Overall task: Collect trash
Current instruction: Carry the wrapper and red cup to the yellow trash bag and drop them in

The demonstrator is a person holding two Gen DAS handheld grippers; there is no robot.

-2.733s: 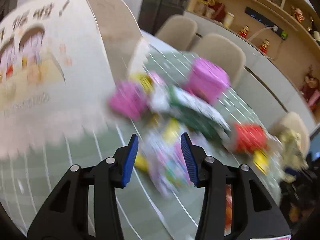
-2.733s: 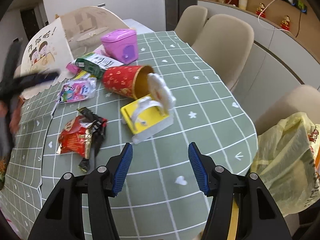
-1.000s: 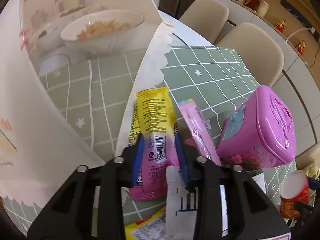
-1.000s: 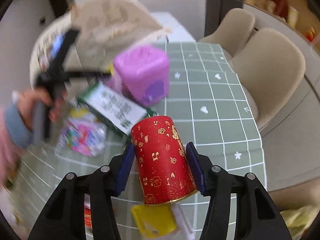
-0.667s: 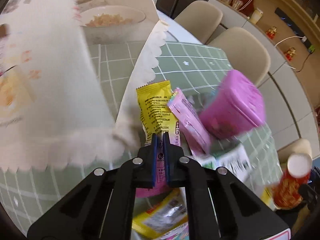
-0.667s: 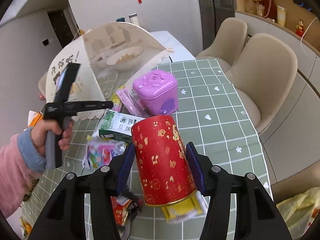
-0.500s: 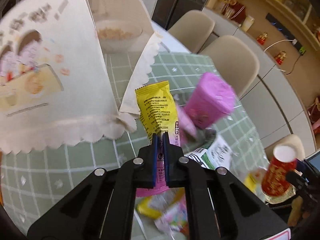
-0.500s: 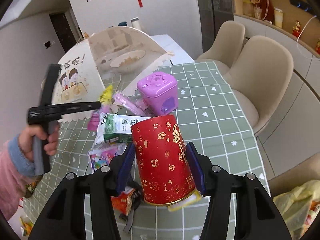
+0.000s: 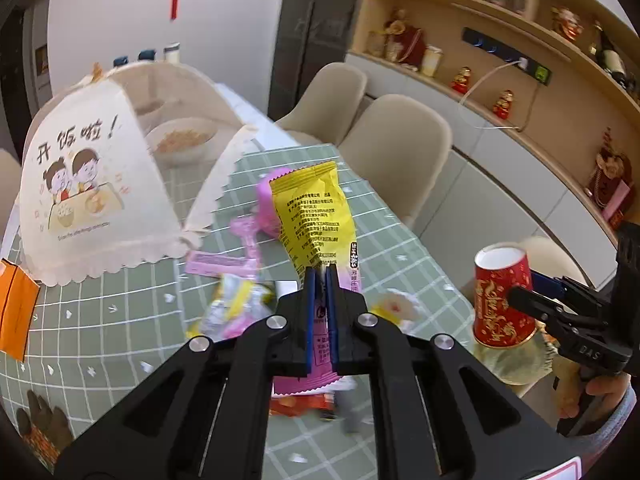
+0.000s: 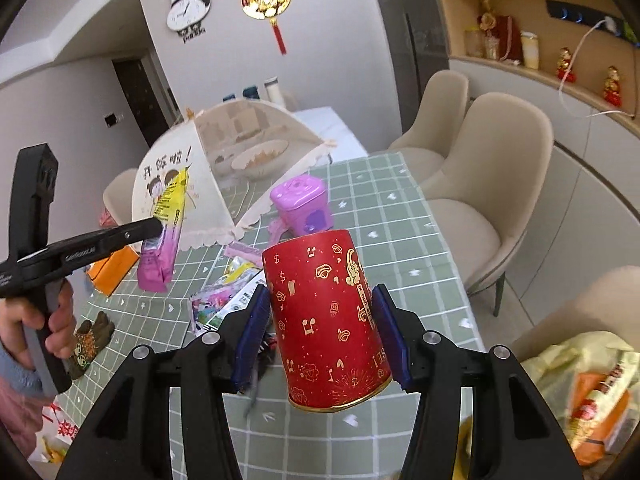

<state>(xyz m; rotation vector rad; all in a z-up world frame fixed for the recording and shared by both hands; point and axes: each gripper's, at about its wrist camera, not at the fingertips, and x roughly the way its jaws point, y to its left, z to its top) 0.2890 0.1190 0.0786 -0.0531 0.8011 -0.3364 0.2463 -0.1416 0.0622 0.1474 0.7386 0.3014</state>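
Note:
My left gripper (image 9: 320, 312) is shut on a yellow and pink snack wrapper (image 9: 316, 216) and holds it up above the green checked table (image 9: 120, 320). The wrapper also shows in the right wrist view (image 10: 164, 232), hanging from the left gripper (image 10: 160, 226). My right gripper (image 10: 320, 332) is shut on a red paper cup (image 10: 324, 312), held upside down above the table's right end. The cup shows in the left wrist view (image 9: 502, 296) too. Loose wrappers (image 10: 220, 296) lie on the table between the grippers.
A yellowish trash bag (image 10: 584, 392) hangs open at the lower right by a chair. A mesh food cover (image 9: 88, 184) stands over a bowl at the table's far end. A pink box (image 10: 302, 204) sits near it. Beige chairs (image 10: 492, 184) line the right side.
Both grippers have lifted higher with their loads. The left gripper rose with the wrapper and swung toward the right; the cup moved toward the table's right end, near the bag.

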